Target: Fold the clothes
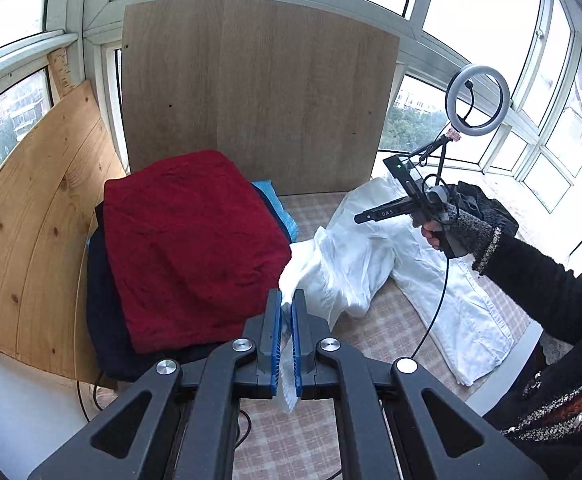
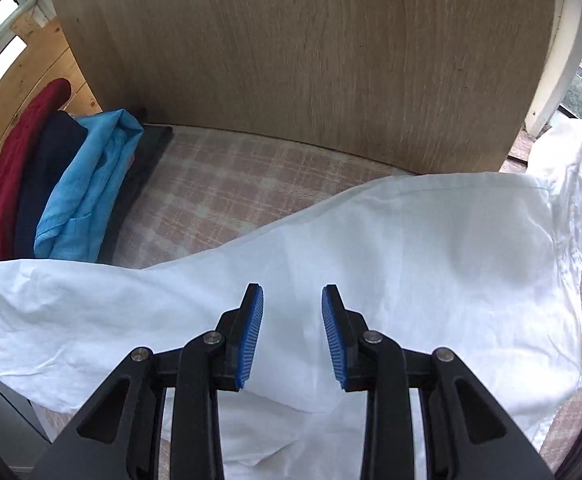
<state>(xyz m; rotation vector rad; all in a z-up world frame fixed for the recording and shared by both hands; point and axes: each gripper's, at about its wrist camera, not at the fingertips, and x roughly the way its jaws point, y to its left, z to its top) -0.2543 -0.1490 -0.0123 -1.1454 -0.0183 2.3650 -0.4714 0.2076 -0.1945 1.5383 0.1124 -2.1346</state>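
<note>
on the checked tablecloth, left gripper pinches the white shirt; right gripper gapes above it.

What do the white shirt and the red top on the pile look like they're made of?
White shirt: thin woven fabric, likely cotton, matte; it creases finely and light shows through. Red top: thicker and softer, perhaps knit or fleece, with a slightly nubby matte surface.
</note>
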